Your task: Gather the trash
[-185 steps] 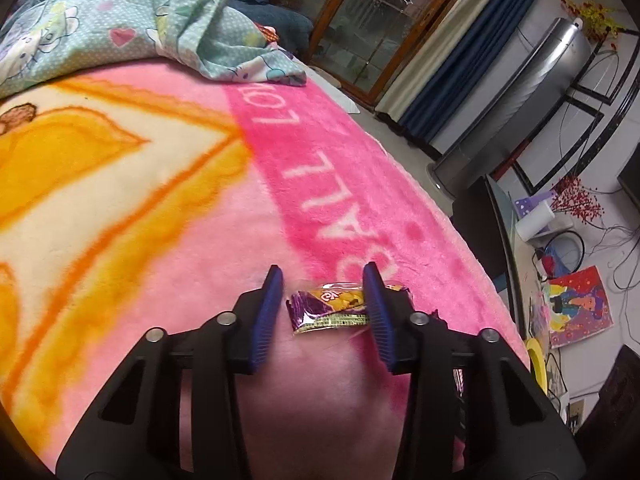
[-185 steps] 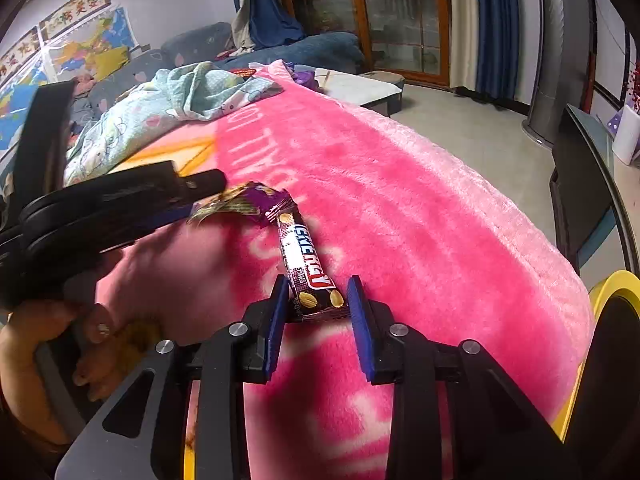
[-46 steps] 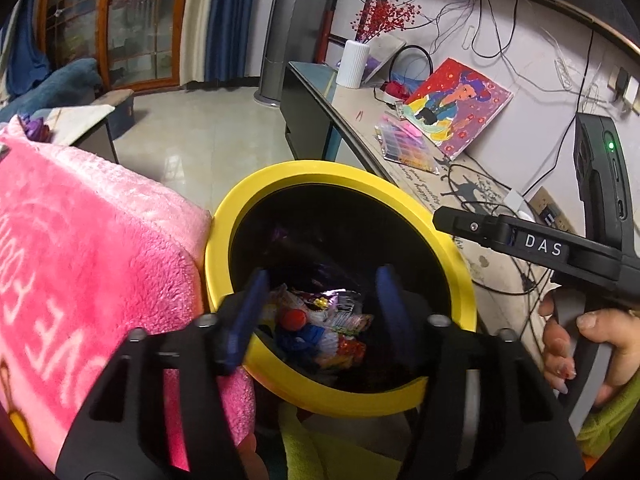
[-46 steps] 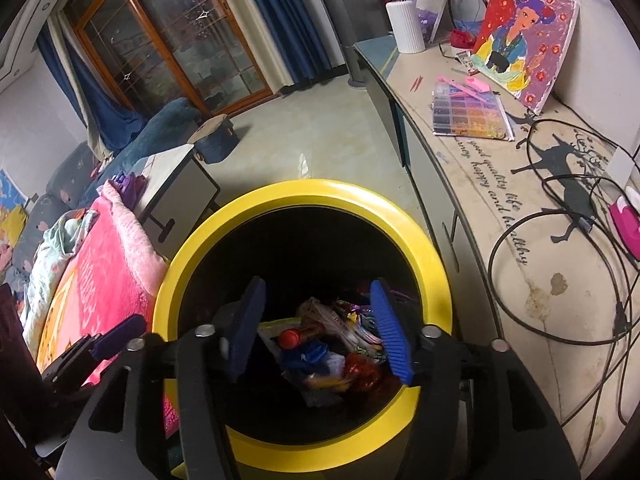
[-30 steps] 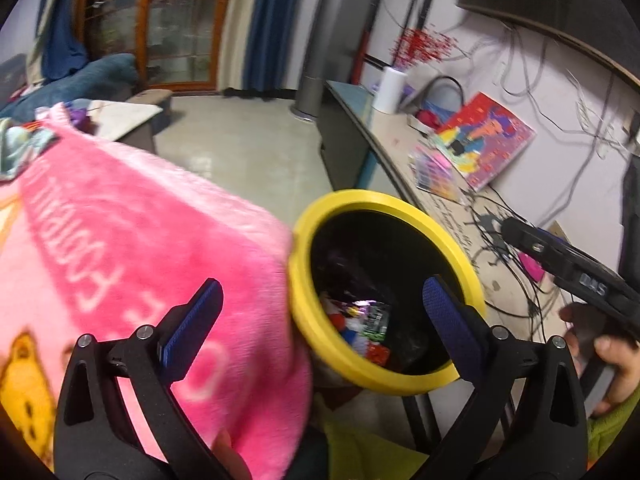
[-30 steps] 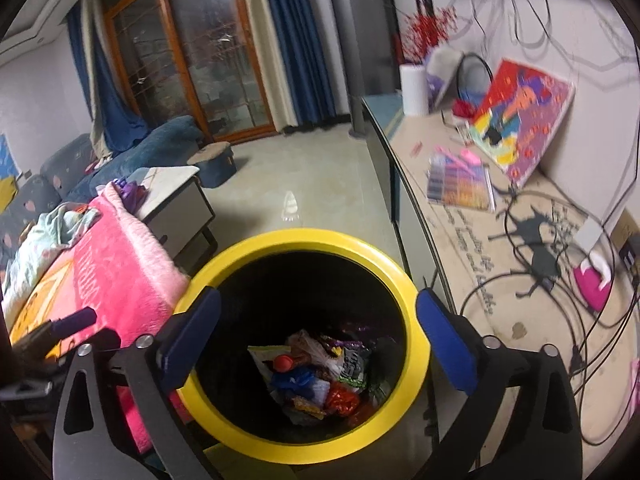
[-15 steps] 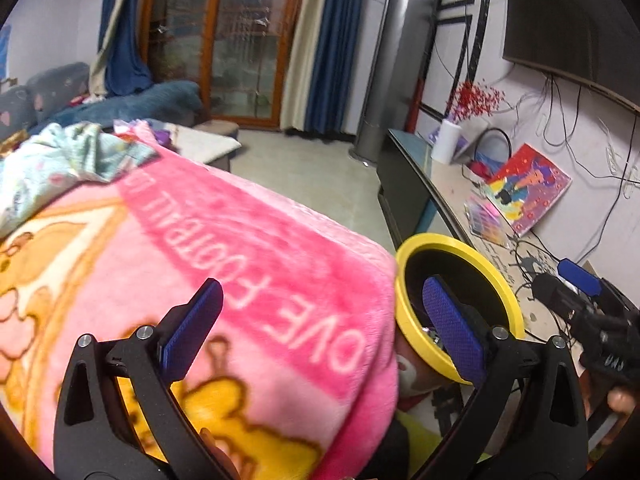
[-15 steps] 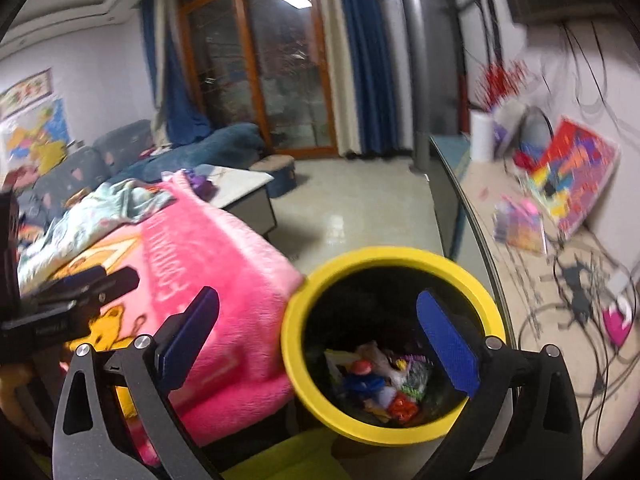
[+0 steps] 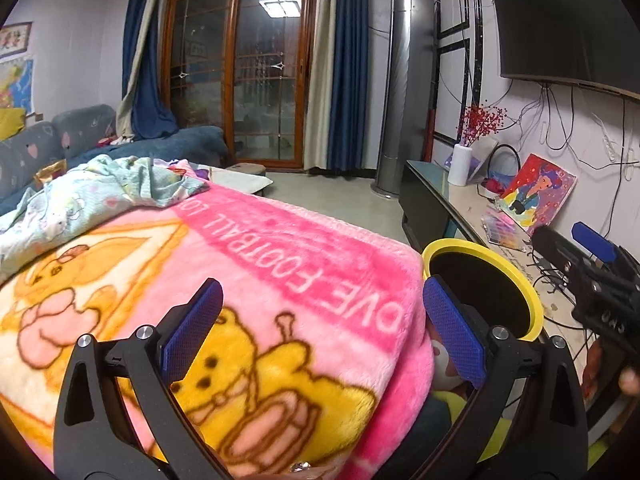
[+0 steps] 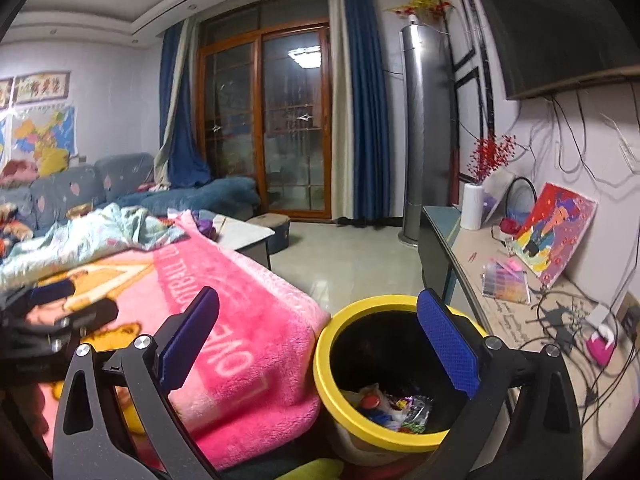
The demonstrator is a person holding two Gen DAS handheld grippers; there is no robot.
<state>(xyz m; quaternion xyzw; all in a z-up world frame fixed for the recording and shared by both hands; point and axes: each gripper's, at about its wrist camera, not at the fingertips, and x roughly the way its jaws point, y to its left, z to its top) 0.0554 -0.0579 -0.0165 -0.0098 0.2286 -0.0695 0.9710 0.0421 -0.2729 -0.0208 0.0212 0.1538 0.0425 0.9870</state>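
Note:
A yellow-rimmed black trash bin [image 10: 362,434] stands at the corner of the pink blanket [image 10: 240,320]; several colourful wrappers [image 10: 394,408] lie at its bottom. It also shows in the left wrist view [image 9: 516,276], to the right of the blanket [image 9: 280,264]. My left gripper [image 9: 320,334] is open and empty, raised over the blanket's corner. My right gripper [image 10: 318,342] is open and empty, raised above the bin's left rim. The right gripper also shows at the right edge of the left wrist view [image 9: 592,276]. No wrapper shows on the blanket.
A crumpled pale-green quilt [image 9: 100,196] lies at the blanket's far end. A low TV bench [image 10: 520,312] with cables, a painting [image 10: 554,232] and a white vase [image 10: 472,206] runs along the right wall. A tall silver tower unit [image 10: 424,132] stands by the tiled floor [image 10: 352,256].
Both grippers dropped their wrappers into the bin, opened wide and rose back. Both views now look level across the room. The left gripper swung back over the blanket.

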